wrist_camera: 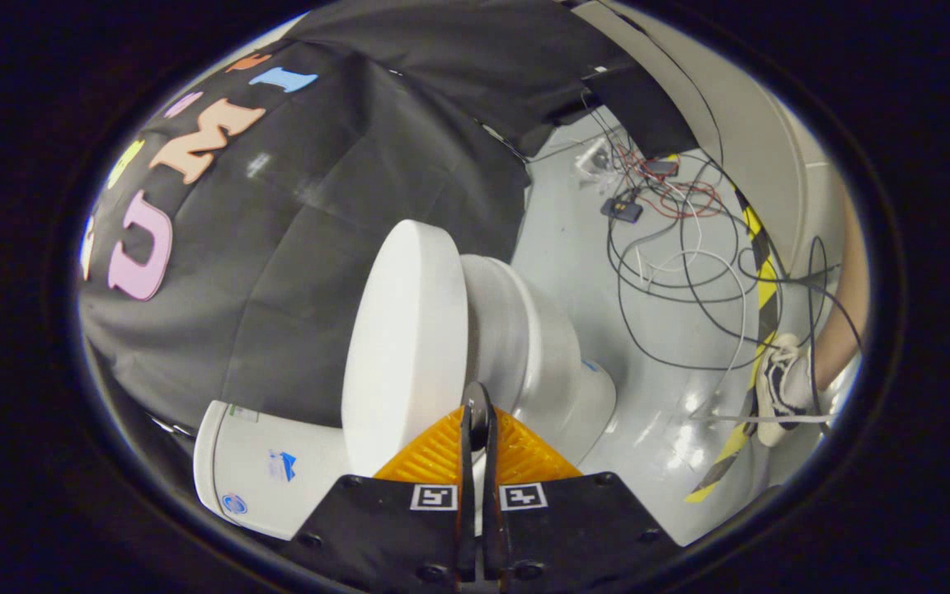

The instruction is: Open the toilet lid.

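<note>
Two fingers nearly closed, pinching the lid edge between the pads. Lid stands raised just ahead, long axis running away from the gripper, bowl to its right, tank left.

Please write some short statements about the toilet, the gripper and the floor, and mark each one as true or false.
1. The toilet lid lies flat on the bowl. False: it is raised away from the bowl.
2. The gripper is wide open. False: its fingers are almost together at the lid's edge.
3. Cables lie on the floor. True.
4. A shoe is on the striped tape. True.
</note>
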